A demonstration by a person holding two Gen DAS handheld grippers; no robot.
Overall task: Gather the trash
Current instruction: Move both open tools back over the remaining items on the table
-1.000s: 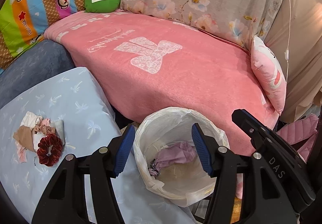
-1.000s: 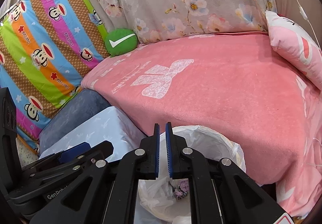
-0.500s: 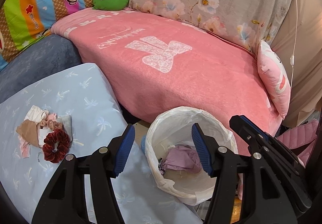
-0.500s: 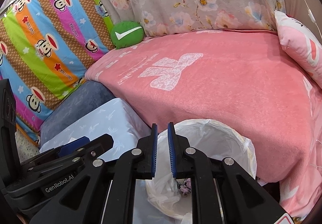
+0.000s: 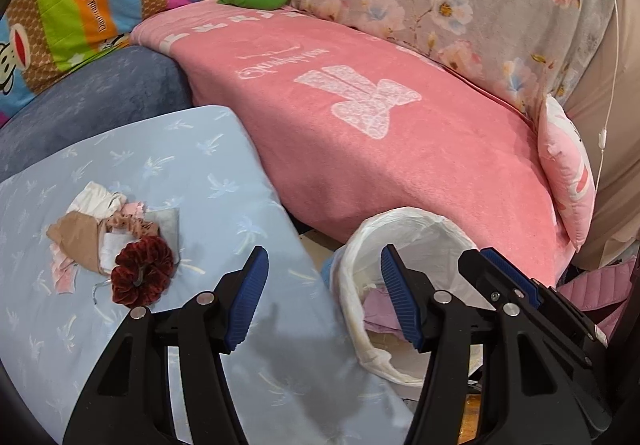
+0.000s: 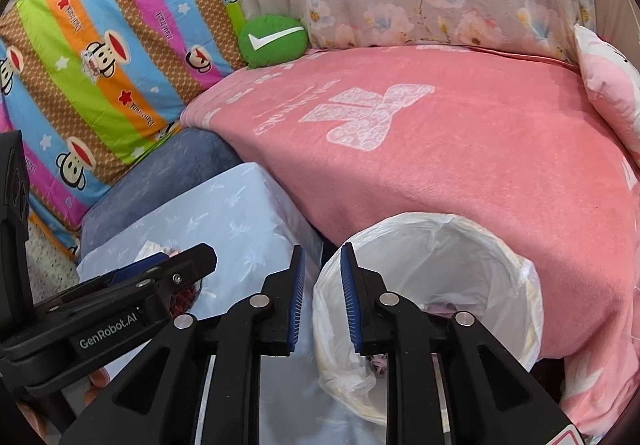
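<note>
- Step in hand, as I read it: between picks. Both grippers hold nothing; trash remains on the desk.
- Left gripper (image 5: 324, 301): jaws spread wide, empty, over the desk (image 5: 224, 181) edge.
- Right gripper (image 6: 320, 305): jaws parted by a narrow gap, nothing between them, at the near-left rim of the bin (image 6: 472, 245).
- Trash pile (image 5: 100, 229): ahead and left of the left gripper, on the blue-cloth desk. Crumpled white, tan and pink scraps, touching each other.
- Scrunchie (image 5: 142, 275): dark red, at the near edge of the pile, touching it; closest piece to the left gripper.
- Bin: white liner, just right of the left gripper, beside the desk edge, against the pink blanket (image 5: 400, 149). Purple item (image 5: 376, 305) already inside.
- Next move calls for: left gripper goes forward-left, comes down over the scrunchie or scraps with jaws spread, then closes. Pieces are soft and loose, so a pinch may take only one or drag neighbours.
- Right wrist view mostly hides the pile behind the left gripper body.
</note>
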